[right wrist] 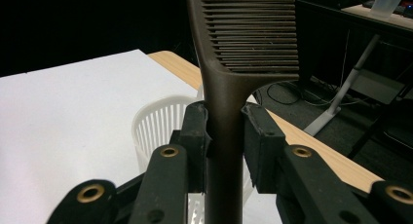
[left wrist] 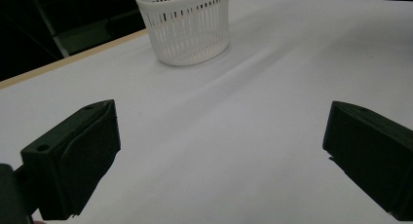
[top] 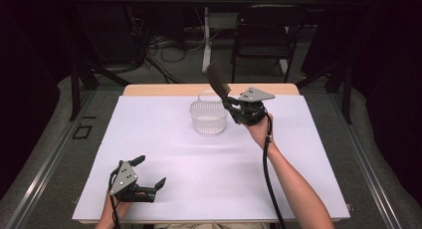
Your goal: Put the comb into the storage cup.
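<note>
A dark brown comb (top: 217, 80) (right wrist: 229, 73) is held by its handle in my right gripper (top: 230, 103) (right wrist: 225, 131), whose jaws are shut on it. The comb sticks up and to the left, its toothed end above the far rim of a white slotted basket (top: 208, 117) (right wrist: 153, 121). The basket (left wrist: 186, 25) stands near the table's far middle. My left gripper (top: 150, 171) (left wrist: 219, 156) rests low at the front left of the table, jaws wide open with nothing between them.
A white sheet (top: 199, 159) covers the table, with a wooden edge (top: 164, 89) showing at the far side. A black chair (top: 263, 32) and cables lie on the floor beyond the table.
</note>
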`<state>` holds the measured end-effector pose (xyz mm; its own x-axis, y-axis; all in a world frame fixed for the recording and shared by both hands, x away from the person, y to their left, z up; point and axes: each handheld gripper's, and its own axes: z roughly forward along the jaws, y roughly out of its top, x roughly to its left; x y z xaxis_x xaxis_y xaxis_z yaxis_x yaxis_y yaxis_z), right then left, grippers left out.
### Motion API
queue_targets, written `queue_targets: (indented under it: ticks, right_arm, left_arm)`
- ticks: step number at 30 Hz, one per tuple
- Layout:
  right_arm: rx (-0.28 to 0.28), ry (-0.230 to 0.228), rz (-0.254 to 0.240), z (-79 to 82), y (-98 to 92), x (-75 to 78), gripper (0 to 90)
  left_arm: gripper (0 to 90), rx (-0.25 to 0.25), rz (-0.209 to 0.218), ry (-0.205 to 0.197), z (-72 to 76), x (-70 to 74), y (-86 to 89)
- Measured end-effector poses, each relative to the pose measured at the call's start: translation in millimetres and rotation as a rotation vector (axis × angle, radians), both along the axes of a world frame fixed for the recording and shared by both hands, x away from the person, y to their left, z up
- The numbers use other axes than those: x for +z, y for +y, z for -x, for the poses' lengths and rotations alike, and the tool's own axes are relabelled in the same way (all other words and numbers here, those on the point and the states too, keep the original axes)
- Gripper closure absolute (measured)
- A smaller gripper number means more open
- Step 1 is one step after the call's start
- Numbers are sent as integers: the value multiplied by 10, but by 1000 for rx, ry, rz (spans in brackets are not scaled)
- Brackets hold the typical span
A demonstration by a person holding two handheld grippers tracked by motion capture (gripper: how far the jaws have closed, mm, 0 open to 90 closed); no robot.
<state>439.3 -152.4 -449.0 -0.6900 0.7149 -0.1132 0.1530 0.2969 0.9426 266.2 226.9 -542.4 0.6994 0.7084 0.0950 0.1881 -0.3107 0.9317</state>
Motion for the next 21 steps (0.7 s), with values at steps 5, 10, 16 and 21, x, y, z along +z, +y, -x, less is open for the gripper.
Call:
queue_targets:
  ticks: [5, 10, 16, 21]
  right_arm:
    - [2, -9, -7, -30, 30, 2, 725]
    - [4, -23, -8, -47, 56, 23, 724]
    - [3, -27, -5, -65, 83, 40, 724]
    - [8, -36, 0, -86, 104, 63, 724]
  left_arm:
    - [3, -1, -1, -1, 1, 0, -3]
    - [3, -2, 1, -1, 4, 1, -2]
    - [3, -2, 1, 0, 5, 1, -6]
    - [4, -3, 1, -1, 4, 1, -5]
